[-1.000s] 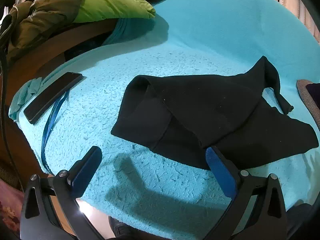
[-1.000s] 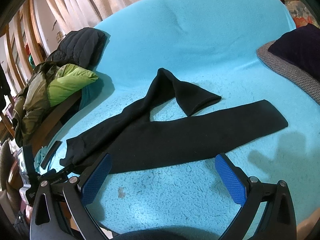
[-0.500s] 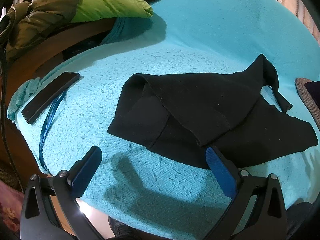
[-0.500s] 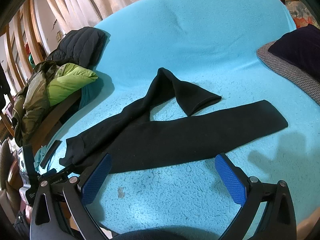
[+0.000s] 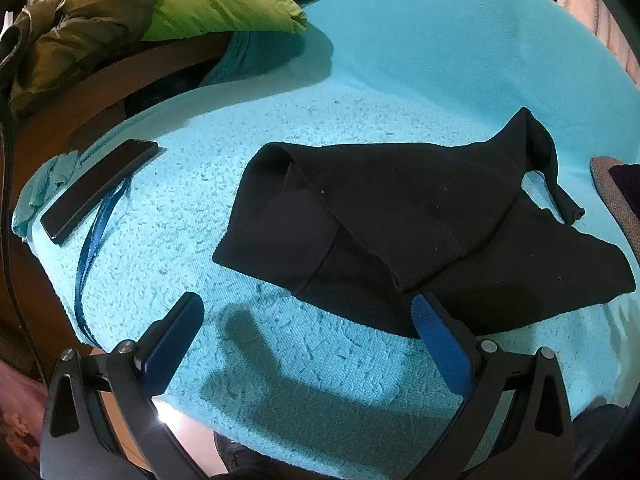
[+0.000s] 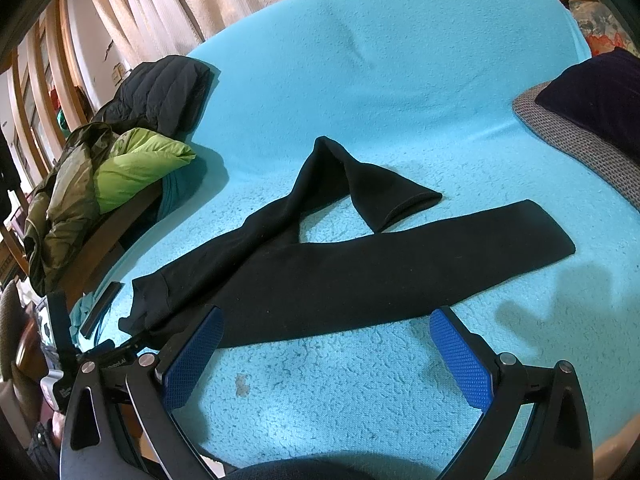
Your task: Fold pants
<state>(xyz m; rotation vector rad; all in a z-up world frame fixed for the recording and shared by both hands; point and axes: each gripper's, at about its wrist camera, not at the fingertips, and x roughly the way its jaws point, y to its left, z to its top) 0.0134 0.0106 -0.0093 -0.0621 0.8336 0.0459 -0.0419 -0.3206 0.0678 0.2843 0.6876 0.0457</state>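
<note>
Left claw edged closer | pants unfolded | phone beside

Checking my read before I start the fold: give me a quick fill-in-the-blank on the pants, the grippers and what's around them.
1. The black pants lie on a ____ blanket.
2. Both the left gripper and the right gripper are ____, holding nothing.
3. One pant leg lies straight; the other leg is ____ back on itself.
4. The flat black device beside the waistband lies on a ____ strap.

Missing words: turquoise; open; folded; blue
</note>
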